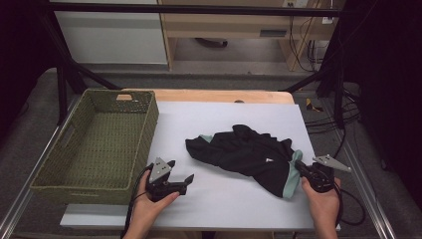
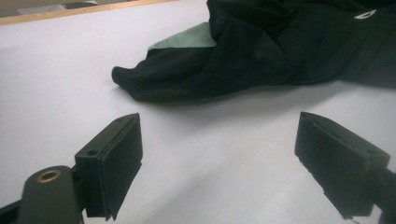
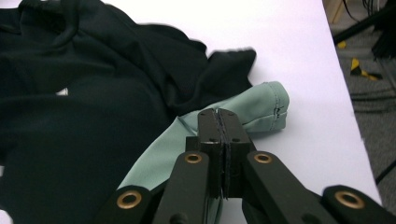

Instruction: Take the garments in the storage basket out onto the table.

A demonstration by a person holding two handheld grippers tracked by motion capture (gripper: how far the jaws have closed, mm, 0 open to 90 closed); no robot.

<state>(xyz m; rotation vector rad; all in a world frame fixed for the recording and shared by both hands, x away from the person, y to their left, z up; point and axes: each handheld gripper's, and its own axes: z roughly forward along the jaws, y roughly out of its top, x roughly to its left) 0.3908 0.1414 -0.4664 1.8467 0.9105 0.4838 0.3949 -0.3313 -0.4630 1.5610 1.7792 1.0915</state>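
Right tool (image 3: 218, 116) clamped on garment's (image 1: 249, 149) green hem; left tool (image 2: 219, 154) agape over bare mat (image 1: 224, 199).

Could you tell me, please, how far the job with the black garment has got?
Early. The right hand-held gripper is shut on the green hem of the black garment, which lies crumpled on the table. The left hand-held gripper waits open beside it. The basket holds nothing, so the garment probably goes there next.

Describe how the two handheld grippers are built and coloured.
Both the left gripper and the right gripper are black, each topped by a grey three-cornered plate and trailing a black cable. The jaws are flat rectangular black pads on arms with brass-coloured pivot rings.
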